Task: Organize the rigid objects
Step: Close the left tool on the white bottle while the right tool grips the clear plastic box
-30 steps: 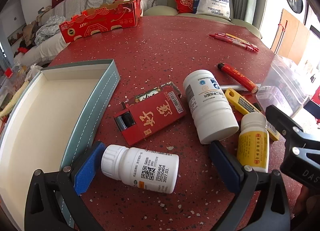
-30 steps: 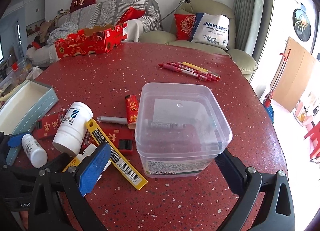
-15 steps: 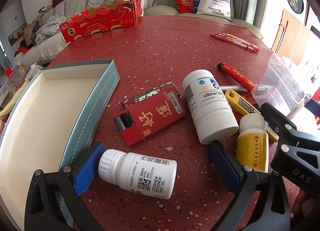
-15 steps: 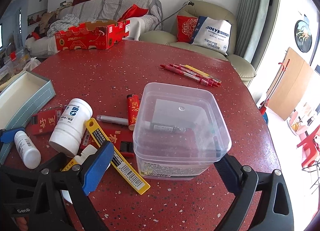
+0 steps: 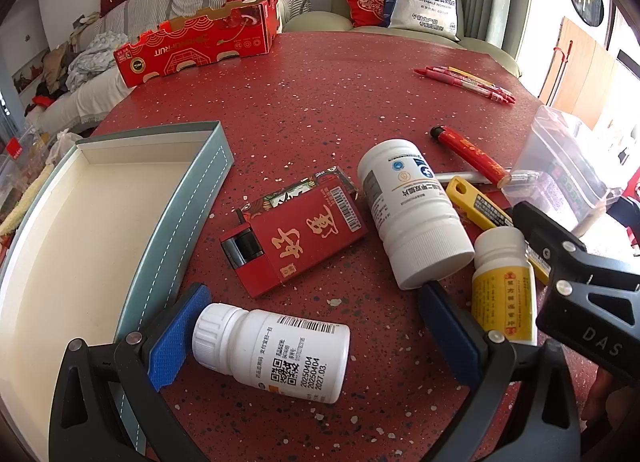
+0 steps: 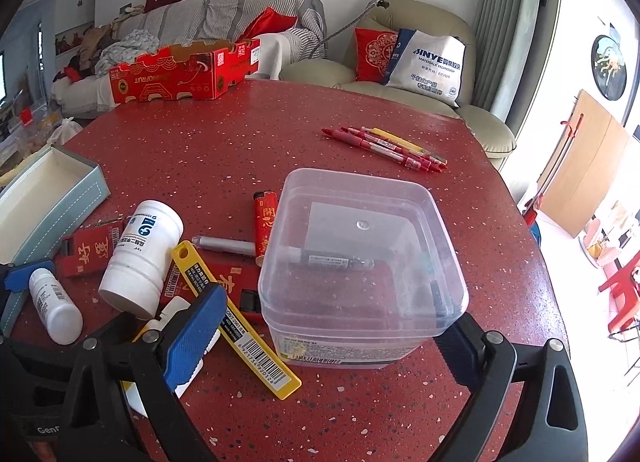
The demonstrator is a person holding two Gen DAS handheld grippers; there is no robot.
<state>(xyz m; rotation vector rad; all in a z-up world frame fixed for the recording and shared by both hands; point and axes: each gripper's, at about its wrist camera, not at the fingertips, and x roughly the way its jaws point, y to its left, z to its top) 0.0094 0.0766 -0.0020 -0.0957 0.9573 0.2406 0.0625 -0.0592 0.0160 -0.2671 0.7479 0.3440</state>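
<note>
A small white pill bottle lies on its side on the red table, between the open jaws of my left gripper; its cap touches the left pad. It also shows in the right wrist view. A large white bottle, a yellow-labelled bottle, a red cigarette pack, a yellow utility knife and a red lighter lie nearby. My right gripper is open around a clear plastic tub that holds a marker.
An open teal box with a cream inside lies at the left. Several pens and a long red carton lie farther back. The table's right edge is close to the tub. A sofa and an armchair stand behind.
The left gripper has moved forward, so the small white bottle now sits deeper between its jaws. The right gripper has closed in around the tub.
</note>
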